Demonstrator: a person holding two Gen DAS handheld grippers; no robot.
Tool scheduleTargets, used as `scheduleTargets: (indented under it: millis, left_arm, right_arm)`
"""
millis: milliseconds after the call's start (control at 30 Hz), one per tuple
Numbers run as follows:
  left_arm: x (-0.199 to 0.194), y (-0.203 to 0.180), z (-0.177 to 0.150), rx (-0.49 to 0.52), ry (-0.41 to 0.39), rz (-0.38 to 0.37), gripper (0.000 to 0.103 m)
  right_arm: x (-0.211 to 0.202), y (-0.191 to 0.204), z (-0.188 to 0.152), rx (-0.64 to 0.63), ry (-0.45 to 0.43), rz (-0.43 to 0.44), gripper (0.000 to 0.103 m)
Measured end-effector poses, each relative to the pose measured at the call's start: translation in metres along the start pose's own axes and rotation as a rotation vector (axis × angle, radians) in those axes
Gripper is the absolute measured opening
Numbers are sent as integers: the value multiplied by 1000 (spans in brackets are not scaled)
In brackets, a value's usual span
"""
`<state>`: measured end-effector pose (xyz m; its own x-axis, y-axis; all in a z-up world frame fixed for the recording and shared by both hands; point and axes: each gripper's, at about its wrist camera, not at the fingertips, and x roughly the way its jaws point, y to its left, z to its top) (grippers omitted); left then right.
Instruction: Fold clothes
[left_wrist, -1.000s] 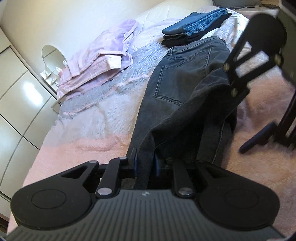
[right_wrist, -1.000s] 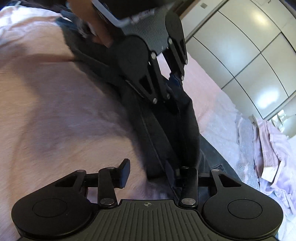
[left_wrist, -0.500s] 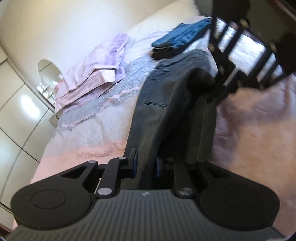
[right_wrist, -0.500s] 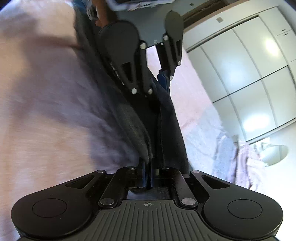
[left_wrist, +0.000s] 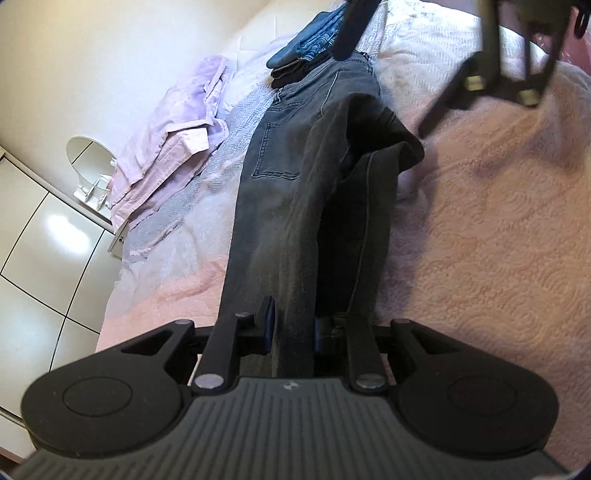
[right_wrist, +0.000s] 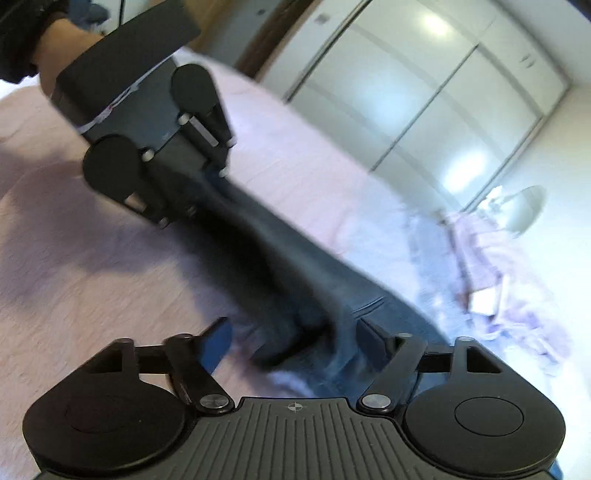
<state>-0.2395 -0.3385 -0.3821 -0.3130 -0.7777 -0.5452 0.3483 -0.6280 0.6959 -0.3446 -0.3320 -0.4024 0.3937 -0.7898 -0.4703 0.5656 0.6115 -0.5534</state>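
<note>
Since the earlier frame, the right tool (right_wrist: 293, 341) has let go of the jeans (left_wrist: 295, 192): its jaws, then pinched on the cloth, are opening and now stand wide, with a dark fold seen between them but neither pad pressing on it. In the left wrist view that tool (left_wrist: 495, 70) has gone from the jeans' right edge to the top right corner, clear of the cloth.

Left tool (left_wrist: 291, 325): jaws narrow, clamped on the hem end of the jeans. In the right wrist view it (right_wrist: 192, 195) is seen from the front, gripped by a hand (right_wrist: 55, 55) at a dark cuff.

Count:
- One pair of dark grey jeans, laid lengthwise on the bed (left_wrist: 498, 240), waist at the far end, one back pocket (left_wrist: 277, 151) up, one leg doubled over the other at the right.
- One stack of folded blue jeans (left_wrist: 306, 51) beyond the waist, just touching it.
- One heap of lilac clothes (left_wrist: 170, 136) to the left, apart from the jeans.
- One round mirror (left_wrist: 88, 162) beside the heap.
- One wardrobe (right_wrist: 424, 92) with glossy white doors along the bed.

Right wrist view is blurred; fold detail cannot be told there. The right tool's linkage crosses the blue stack in the left view.
</note>
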Motion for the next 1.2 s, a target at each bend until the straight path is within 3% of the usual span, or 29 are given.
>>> scheduleTargets:
  millis: [200,300,333,367,433,500,633,867,1000,1033,1067,1100,1133,1200]
  left_arm:
    - [0,-6,-6,16,-1,-4,19]
    - [-2,-13,-10,66,-3,6,19]
    - [-2,-17,-11,93,-3,13,19]
    - [-4,-20,-13,118,-5,19,18]
    - [-9,-28,-16,165,-11,30,18]
    - [-11,-35,-19,181,-12,37,18]
    - [-12,-47,-26,206,16,56,18]
    - [-33,-55,-35,227,62,76,18]
    - [-44,-62,-33,243,59,90,35]
    - [-46,-64,-32,248,56,94,40]
    - [-46,-66,-29,253,51,97,41]
    - [-46,-68,-26,259,46,100,41]
    - [-47,-70,-24,262,41,102,41]
    - [-49,-66,-20,237,33,92,43]
  right_arm:
    - [37,-16,11,108,48,-110,73]
    - [43,-16,5,39,116,-95,63]
    - [43,-14,2,-2,143,-86,44]
    - [43,-12,-1,-43,171,-77,15]
    - [35,-5,-7,-112,202,-63,13]
    - [10,2,-11,-110,199,-62,12]
    - [3,12,-9,-72,222,-66,10]
    - [-26,22,-23,-54,221,-16,11]
    - [-42,-2,-45,-53,231,-62,18]
    - [-44,-10,-51,-59,238,-82,29]
    - [-42,-19,-62,-83,252,-111,51]
    - [-39,-29,-72,-103,254,-136,62]
    - [-32,-41,-83,-123,261,-140,70]
    - [-17,-64,-102,-161,274,-139,70]
